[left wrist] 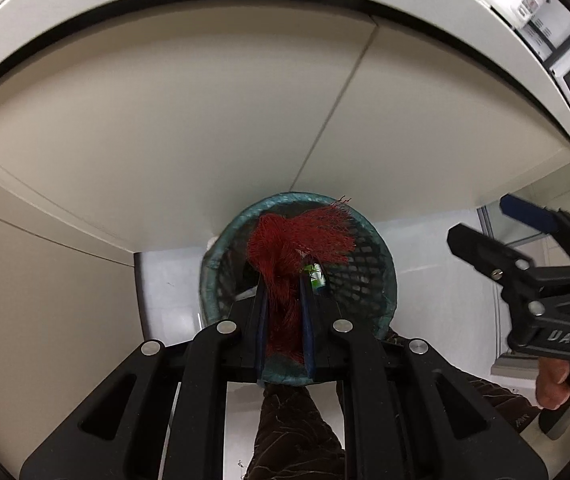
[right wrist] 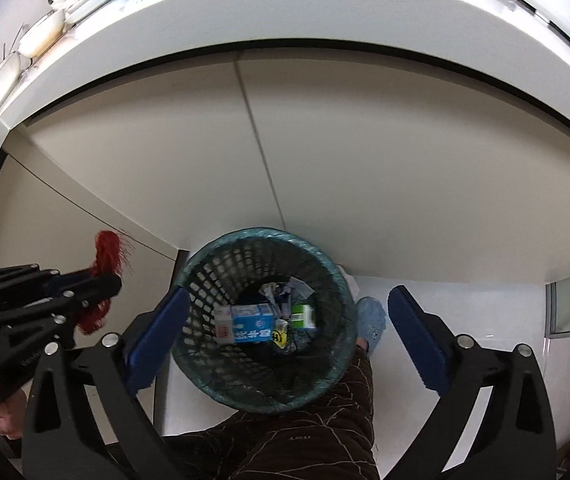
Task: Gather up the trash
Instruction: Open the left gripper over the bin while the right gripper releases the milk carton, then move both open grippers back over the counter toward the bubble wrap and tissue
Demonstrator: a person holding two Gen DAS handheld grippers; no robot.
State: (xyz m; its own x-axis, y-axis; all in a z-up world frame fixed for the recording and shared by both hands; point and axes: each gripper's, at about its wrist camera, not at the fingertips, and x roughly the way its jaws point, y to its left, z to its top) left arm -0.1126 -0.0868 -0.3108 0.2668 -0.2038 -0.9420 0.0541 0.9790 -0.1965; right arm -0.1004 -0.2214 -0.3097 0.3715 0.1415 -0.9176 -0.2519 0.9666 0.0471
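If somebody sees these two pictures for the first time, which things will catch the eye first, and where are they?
The bright red mesh netting stands out first, pinched in the shut left gripper above the waste basket. Next comes the basket itself, a dark mesh bin with a teal liner on the floor below the white counter, holding a blue and white carton. The right gripper is wide open and empty above it.

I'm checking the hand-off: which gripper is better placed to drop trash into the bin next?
Left. The left gripper is shut on the red netting above the bin; the right gripper is open and empty.
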